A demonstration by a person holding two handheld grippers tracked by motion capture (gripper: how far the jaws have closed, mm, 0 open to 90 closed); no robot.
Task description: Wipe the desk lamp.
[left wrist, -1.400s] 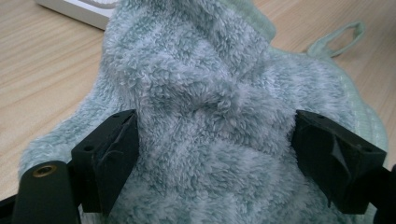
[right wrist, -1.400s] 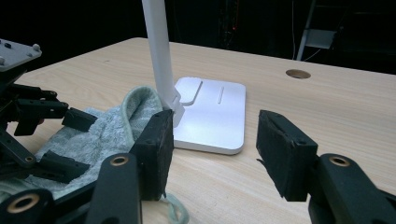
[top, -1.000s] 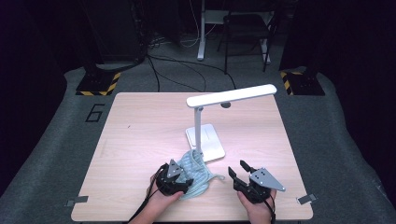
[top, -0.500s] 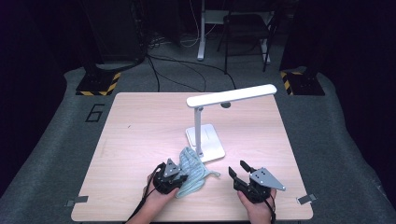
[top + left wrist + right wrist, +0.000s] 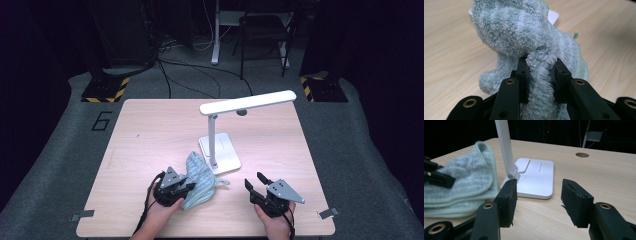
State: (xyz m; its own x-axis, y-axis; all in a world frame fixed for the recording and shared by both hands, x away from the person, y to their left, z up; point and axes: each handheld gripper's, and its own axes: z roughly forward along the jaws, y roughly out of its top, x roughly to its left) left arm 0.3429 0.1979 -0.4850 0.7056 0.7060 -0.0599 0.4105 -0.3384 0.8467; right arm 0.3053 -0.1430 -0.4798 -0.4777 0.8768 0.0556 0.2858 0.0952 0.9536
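A pale green fluffy cloth [image 5: 202,176] lies bunched on the wooden table [image 5: 150,130], near the front edge and left of centre. My left gripper [image 5: 189,188] is shut on a fold of it. In the left gripper view the black pads pinch a thick ridge of the cloth [image 5: 519,32] at the left gripper's [image 5: 540,72] tips, and the rest rises in a heap beyond them. My right gripper [image 5: 254,181] stands open to the right of the cloth, with nothing between its fingers. In the right gripper view, that gripper [image 5: 539,195] points at the lamp base [image 5: 534,180], with the cloth [image 5: 464,177] at the left.
A white desk lamp [image 5: 220,152] stands just behind the cloth, its flat base on the table and its long head [image 5: 247,102] stretched out to the right above it. A round cable hole [image 5: 582,154] sits in the tabletop farther back. Dark floor, cables and chairs lie beyond the table.
The left gripper's jaws have closed on the cloth and the hand has risen a little, pulling the fold up and bunching the cloth. The right gripper has stayed still.
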